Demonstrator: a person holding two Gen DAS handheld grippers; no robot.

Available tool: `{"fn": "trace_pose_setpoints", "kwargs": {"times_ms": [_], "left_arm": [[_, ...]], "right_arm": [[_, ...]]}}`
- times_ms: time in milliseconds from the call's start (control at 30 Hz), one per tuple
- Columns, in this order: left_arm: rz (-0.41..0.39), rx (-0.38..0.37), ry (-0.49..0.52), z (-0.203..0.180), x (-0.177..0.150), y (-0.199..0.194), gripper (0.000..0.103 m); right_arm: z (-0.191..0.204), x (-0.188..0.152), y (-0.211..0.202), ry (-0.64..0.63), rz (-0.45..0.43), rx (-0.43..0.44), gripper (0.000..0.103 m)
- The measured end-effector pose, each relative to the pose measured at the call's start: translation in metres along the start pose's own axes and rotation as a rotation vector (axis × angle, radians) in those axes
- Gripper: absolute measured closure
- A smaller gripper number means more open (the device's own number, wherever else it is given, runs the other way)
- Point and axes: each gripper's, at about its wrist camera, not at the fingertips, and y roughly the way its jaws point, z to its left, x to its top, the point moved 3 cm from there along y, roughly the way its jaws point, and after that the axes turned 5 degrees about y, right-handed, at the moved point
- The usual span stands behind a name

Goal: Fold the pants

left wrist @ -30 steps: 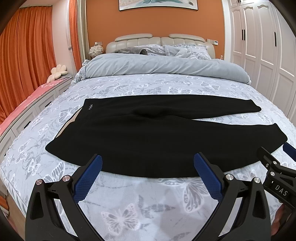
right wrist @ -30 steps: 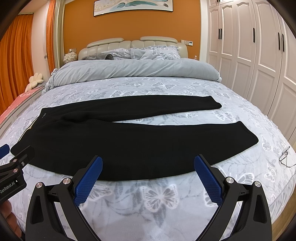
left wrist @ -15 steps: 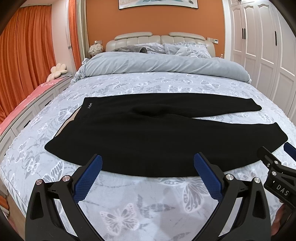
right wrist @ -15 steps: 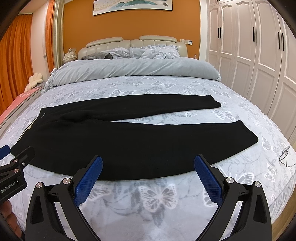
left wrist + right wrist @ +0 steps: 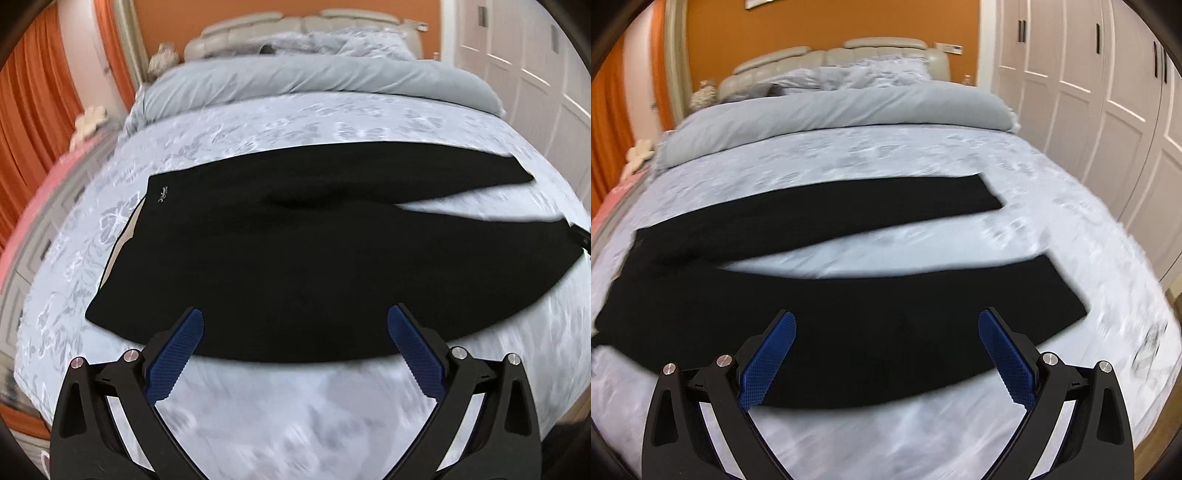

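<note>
On bed [image 5: 258, 122], pants [image 5: 295, 258] (logo, seemingly, left-view only).

- Bare butterfly-print bedsheet [image 5: 886, 435] lay open along the bed's near edge.
- The flat black pants [image 5: 295, 258] spanned the middle.
- A rolled grey duvet [image 5: 831, 107] blocked the far side.

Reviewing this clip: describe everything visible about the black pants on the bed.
The black pants lie flat and unfolded across the butterfly-print bedspread, waistband at the left, both legs running right and splayed apart in a narrow V. The fabric looks soft, matte, perhaps knit. A small pale logo sits near the far waistband corner. Only the bedspread touches them; both hand-held grippers are open above the near edge, not gripping.
</note>
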Motion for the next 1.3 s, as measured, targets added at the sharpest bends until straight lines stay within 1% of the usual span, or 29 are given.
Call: {"fn": "trace_pose_setpoints", "kwargs": {"times_ms": [33,133,167,267,333,367,400,433,467,500,533,600,667,733,800,833,867,900,933,967,1000,1033,1067,1100,1133,1200,1233,1267,1300], "left_arm": [[0.012,-0.001,-0.023,0.014,0.013,0.011,0.005],[0.036,0.046,-0.113,0.073,0.06,0.056,0.005],[0.043,0.04,-0.157,0.099,0.077,0.076,0.005],[0.066,0.017,-0.264,0.151,0.109,0.119,0.005],[0.067,0.077,-0.359,0.189,0.127,0.147,0.005],[0.061,0.095,-0.403,0.207,0.136,0.163,0.005],[0.072,0.099,-0.426,0.216,0.139,0.173,0.005],[0.109,0.102,-0.447,0.228,0.142,0.191,0.005],[0.151,0.122,-0.451,0.235,0.142,0.204,0.005],[0.221,0.176,-0.453,0.243,0.141,0.224,0.005],[0.242,0.193,-0.453,0.248,0.14,0.236,0.005],[0.263,0.176,-0.448,0.255,0.141,0.258,0.005],[0.295,0.154,-0.471,0.258,0.141,0.277,0.005],[0.289,0.179,-0.473,0.262,0.144,0.287,0.005],[0.277,0.183,-0.46,0.261,0.151,0.291,0.005],[0.271,0.182,-0.452,0.26,0.154,0.292,0.005],[0.27,0.189,-0.443,0.26,0.156,0.292,0.006],[0.266,0.193,-0.441,0.261,0.159,0.292,0.019],[0.25,0.186,-0.434,0.263,0.16,0.29,0.041],[0.233,0.139,-0.432,0.261,0.162,0.284,0.053],[0.224,0.108,-0.442,0.262,0.164,0.282,0.074],[0.209,0.092,-0.452,0.261,0.163,0.274,0.081],[0.186,0.09,-0.45,0.26,0.163,0.264,0.084],[0.152,0.096,-0.435,0.259,0.163,0.247,0.092],[0.107,0.096,-0.428,0.259,0.162,0.227,0.092],[0.026,0.031,-0.438,0.261,0.156,0.185,0.093],[-0.001,0.007,-0.439,0.262,0.152,0.167,0.093],[-0.031,-0.023,-0.435,0.263,0.147,0.146,0.093],[-0.046,-0.031,-0.423,0.263,0.14,0.127,0.093]], "right_arm": [[-0.012,0.014,0.015,-0.001,0.008,-0.025,0.005],[-0.053,0.059,0.068,0.037,0.035,-0.058,0.005],[-0.065,0.075,0.089,0.057,0.057,-0.041,0.005],[-0.093,0.114,0.138,0.109,0.072,-0.05,0.005],[-0.106,0.137,0.17,0.111,0.07,-0.091,0.005],[-0.108,0.145,0.181,0.105,0.072,-0.105,0.005],[-0.111,0.154,0.195,0.097,0.078,-0.116,0.005],[-0.112,0.16,0.206,0.093,0.084,-0.123,0.005],[-0.115,0.168,0.223,0.085,0.1,-0.131,0.005],[-0.116,0.173,0.233,0.076,0.108,-0.138,0.005],[-0.117,0.178,0.247,0.063,0.116,-0.153,0.005],[-0.119,0.182,0.265,0.058,0.131,-0.174,0.005],[-0.12,0.184,0.281,0.064,0.153,-0.182,0.005],[-0.121,0.184,0.294,0.071,0.171,-0.192,0.006],[-0.119,0.183,0.303,0.079,0.179,-0.18,0.015],[-0.116,0.183,0.305,0.081,0.181,-0.164,0.039],[-0.111,0.182,0.306,0.082,0.185,-0.122,0.058],[-0.109,0.183,0.306,0.084,0.183,-0.114,0.067],[-0.106,0.183,0.302,0.076,0.17,-0.113,0.098],[-0.103,0.184,0.295,0.082,0.163,-0.073,0.097],[-0.102,0.185,0.287,0.086,0.143,-0.056,0.097],[-0.102,0.186,0.276,0.081,0.111,-0.054,0.097],[-0.102,0.186,0.257,0.081,0.071,-0.03,0.097],[-0.103,0.186,0.242,0.084,0.04,-0.01,0.097],[-0.105,0.185,0.226,0.084,0.013,0.007,0.097],[-0.113,0.178,0.182,0.088,-0.046,0.044,0.097],[-0.115,0.177,0.168,0.086,-0.063,0.058,0.097],[-0.119,0.171,0.145,0.075,-0.089,0.07,0.097],[-0.121,0.164,0.128,0.063,-0.102,0.077,0.097]]}}
